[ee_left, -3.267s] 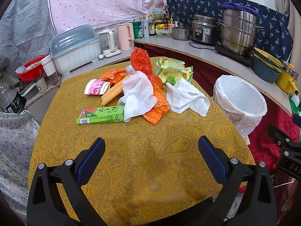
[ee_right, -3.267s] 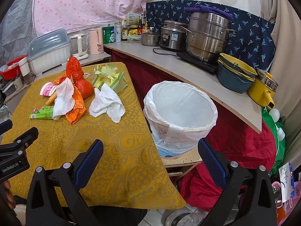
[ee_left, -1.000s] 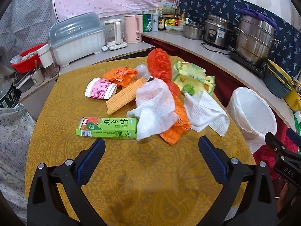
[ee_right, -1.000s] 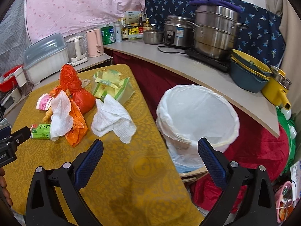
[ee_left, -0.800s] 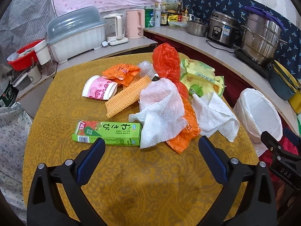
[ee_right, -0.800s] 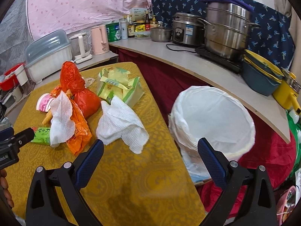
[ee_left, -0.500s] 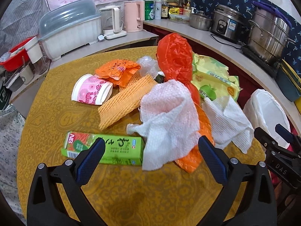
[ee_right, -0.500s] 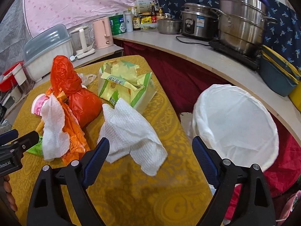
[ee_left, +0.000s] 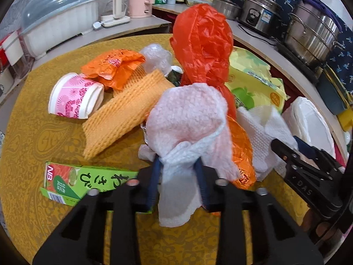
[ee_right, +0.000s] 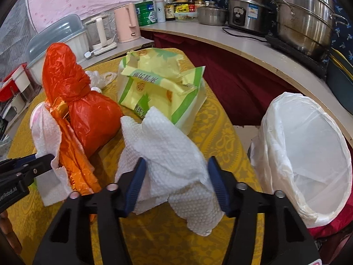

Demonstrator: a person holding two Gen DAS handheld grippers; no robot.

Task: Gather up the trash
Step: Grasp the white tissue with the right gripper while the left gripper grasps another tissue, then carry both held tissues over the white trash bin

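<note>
Left wrist view. Left tongs (ee_left: 178, 172): jaws closing, blue pads pinching a gathered fold of the pinkish-white paper towel (ee_left: 187, 119); the towel rises from the pads toward 12 o'clock and a loose flap hangs below them toward 6. Towel drapes over the orange wrapper (ee_left: 241, 152), at 2 o'clock of the tongs. Red plastic bag (ee_left: 203, 42), knotted and upright, at 12 o'clock behind the towel. Green carton (ee_left: 86, 180) flat on the desk (ee_left: 39, 137) at 9 o'clock, its near end hidden behind the left jaw. Foam net sleeve (ee_left: 123, 112) at 11 o'clock; pink paper cup (ee_left: 75, 96) on its side at 10 o'clock. Right tongs (ee_left: 295, 149) enter at 3 o'clock, over a second white towel (ee_left: 260, 132).

Right wrist view. Right tongs (ee_right: 176, 176): jaws closing around the white paper towel (ee_right: 167, 150), which lies crumpled on the desk (ee_right: 220, 128) and fills the gap; both pads touch its bunched edges. Yellow-green torn bag (ee_right: 158, 88) at 12 o'clock, just behind the towel. Red plastic bag (ee_right: 83, 101) at 10 o'clock. Lined bin (ee_right: 304, 150) at 3 o'clock, beside the desk edge, mouth open. Left tongs (ee_right: 44, 161) at 9 o'clock, gripping the other towel (ee_right: 47, 137).
</note>
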